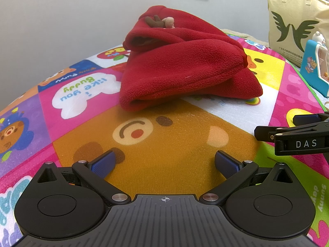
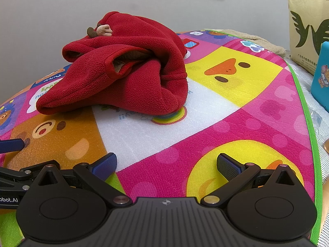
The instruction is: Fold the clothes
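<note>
Two grippers, both with jaws spread wide and holding nothing: your left gripper (image 1: 164, 162) at lower centre, your right gripper (image 2: 166, 164) likewise, its side reading "DAS". Red fleece garment (image 1: 185, 65) lies bunched at upper centre on the play mat (image 1: 164, 144), printed "i like you Buddy". Bare mat between.

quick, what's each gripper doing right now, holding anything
Left gripper: open, empty, short of the crumpled red fleece garment.
Right gripper: open, empty, above the colourful cartoon play mat.
</note>
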